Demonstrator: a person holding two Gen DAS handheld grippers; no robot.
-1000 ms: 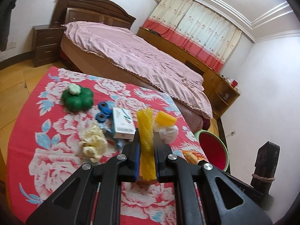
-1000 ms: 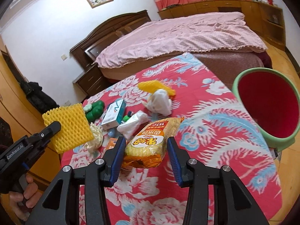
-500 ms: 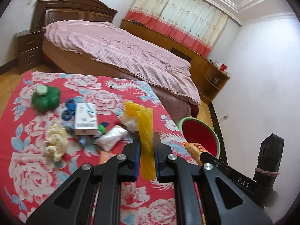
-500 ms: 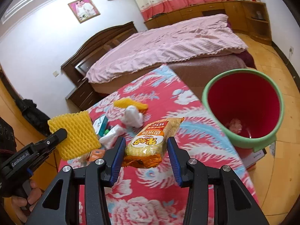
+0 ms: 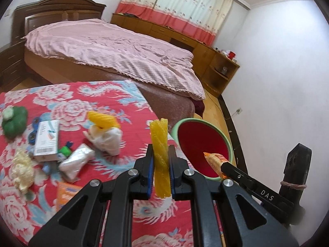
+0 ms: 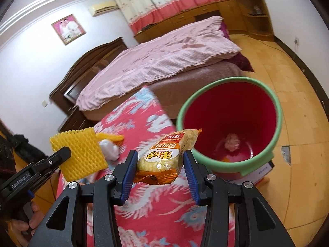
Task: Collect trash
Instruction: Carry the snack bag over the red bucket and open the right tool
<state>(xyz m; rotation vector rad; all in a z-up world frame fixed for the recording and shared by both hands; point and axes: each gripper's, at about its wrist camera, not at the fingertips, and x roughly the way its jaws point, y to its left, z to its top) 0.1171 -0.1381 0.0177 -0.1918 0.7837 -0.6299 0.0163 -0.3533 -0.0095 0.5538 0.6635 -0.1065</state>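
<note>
You are carrying two items toward bin (image 6: 275, 111): left gripper (image 5: 161, 171) jaws clamping yellow foam net (image 5: 160, 144), right gripper (image 6: 160, 164) jaws half-open, gripping snack packet (image 6: 164, 156) beside bin rim. Several scraps lying on counter (image 5: 115, 103), uncollected.

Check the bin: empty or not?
Not empty. The bin stands upright with a pinkish crumpled wad on its bottom; otherwise mostly bare.
</note>
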